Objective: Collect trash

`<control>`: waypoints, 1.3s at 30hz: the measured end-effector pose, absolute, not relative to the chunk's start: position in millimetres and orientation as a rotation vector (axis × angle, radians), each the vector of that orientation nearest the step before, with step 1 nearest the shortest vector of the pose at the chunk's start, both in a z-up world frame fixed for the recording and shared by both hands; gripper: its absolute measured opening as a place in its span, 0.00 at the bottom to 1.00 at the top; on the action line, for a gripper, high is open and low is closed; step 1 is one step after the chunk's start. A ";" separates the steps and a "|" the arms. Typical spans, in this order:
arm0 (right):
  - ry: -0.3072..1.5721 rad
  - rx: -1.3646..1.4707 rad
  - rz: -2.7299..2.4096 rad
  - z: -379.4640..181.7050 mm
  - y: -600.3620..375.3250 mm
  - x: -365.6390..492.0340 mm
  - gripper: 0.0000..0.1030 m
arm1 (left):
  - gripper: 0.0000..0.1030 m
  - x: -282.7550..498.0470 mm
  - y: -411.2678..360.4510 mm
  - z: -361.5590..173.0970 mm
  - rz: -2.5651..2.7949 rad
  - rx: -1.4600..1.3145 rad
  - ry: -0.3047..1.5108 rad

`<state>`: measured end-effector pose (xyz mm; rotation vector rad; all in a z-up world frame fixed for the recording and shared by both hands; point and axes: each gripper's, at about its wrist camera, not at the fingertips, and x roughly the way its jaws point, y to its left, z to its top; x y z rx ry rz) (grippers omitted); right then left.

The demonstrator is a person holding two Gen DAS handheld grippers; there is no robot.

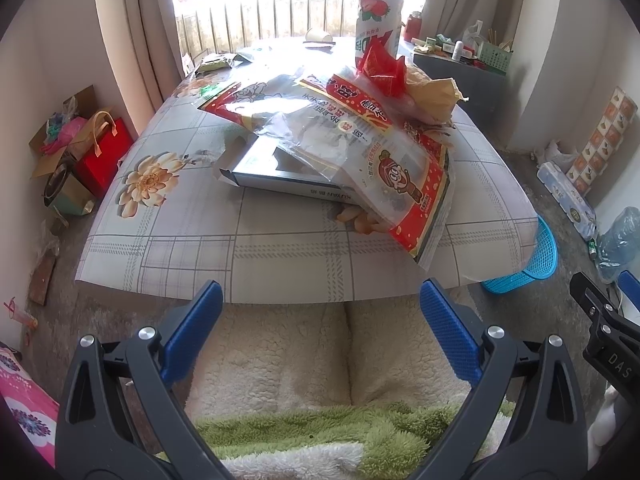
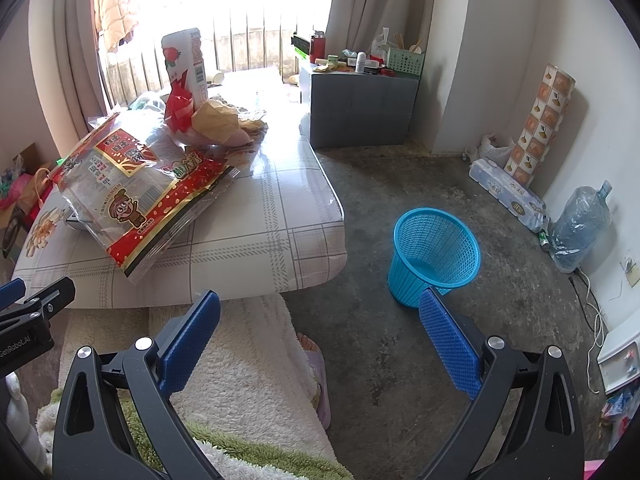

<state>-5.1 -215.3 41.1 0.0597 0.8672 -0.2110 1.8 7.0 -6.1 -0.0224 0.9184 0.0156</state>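
Both grippers hang low at the near edge of the tabletop [image 1: 192, 240], above a lap in cream fleece. The left gripper [image 1: 320, 312] has its blue pads spread wide with nothing between them. The right gripper [image 2: 320, 320] is just as wide apart and just as empty, off the tabletop's corner and over bare concrete floor.

The trash sits heaped in the middle of the tabletop: a big clear-and-red snack bag [image 1: 360, 148] draped over a flat grey box [image 1: 280, 178], one end hanging past the near edge. Behind it, a crumpled tan paper bag [image 1: 432, 96], a red wrapper [image 1: 380, 66] and a tall strawberry-print carton [image 1: 378, 16] standing upright.

On the floor just off the tabletop's right corner stands a blue mesh basket [image 2: 436, 256], upright and empty.
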 end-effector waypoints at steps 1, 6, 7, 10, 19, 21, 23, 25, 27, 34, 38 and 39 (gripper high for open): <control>0.868 0.061 -0.211 41.1 -215.6 -5.2 0.94 | 0.93 1.8 7.0 -6.1 0.016 -0.023 0.918; 0.869 0.071 -0.210 40.3 -214.7 -3.4 0.94 | 0.93 1.1 8.6 -7.6 0.016 -0.028 0.919; 0.870 0.074 -0.209 39.3 -215.5 -2.7 0.94 | 0.93 0.9 10.3 -9.4 0.017 -0.033 0.920; 0.871 0.093 -0.198 37.4 -217.0 0.3 0.94 | 0.93 3.7 19.7 -14.0 0.012 -0.070 0.923; 0.788 0.100 -0.131 36.6 -205.1 27.2 0.94 | 0.93 22.4 65.6 -5.5 -0.157 -0.254 0.736; 0.787 0.089 -0.113 36.2 -198.9 39.8 0.94 | 0.93 32.9 73.1 -2.6 -0.215 -0.291 0.704; 0.803 0.089 -0.097 33.8 -195.5 50.9 0.94 | 0.93 44.4 79.3 -2.9 -0.252 -0.339 0.687; 0.827 0.088 -0.084 30.2 -191.9 60.7 0.94 | 0.92 58.1 86.3 -4.9 -0.296 -0.408 0.678; 0.846 0.075 -0.079 26.7 -188.5 69.0 0.94 | 0.92 71.2 91.8 -9.0 -0.324 -0.471 0.673; 0.875 0.057 -0.082 18.4 -185.0 84.2 0.94 | 0.76 100.7 103.3 -30.0 -0.410 -0.616 0.731; 0.877 0.054 -0.077 17.4 -184.9 91.5 0.94 | 0.67 107.3 107.6 -37.9 -0.469 -0.669 0.730; 0.871 0.054 -0.076 18.5 -184.9 93.1 0.94 | 0.64 108.5 108.2 -39.0 -0.481 -0.680 0.725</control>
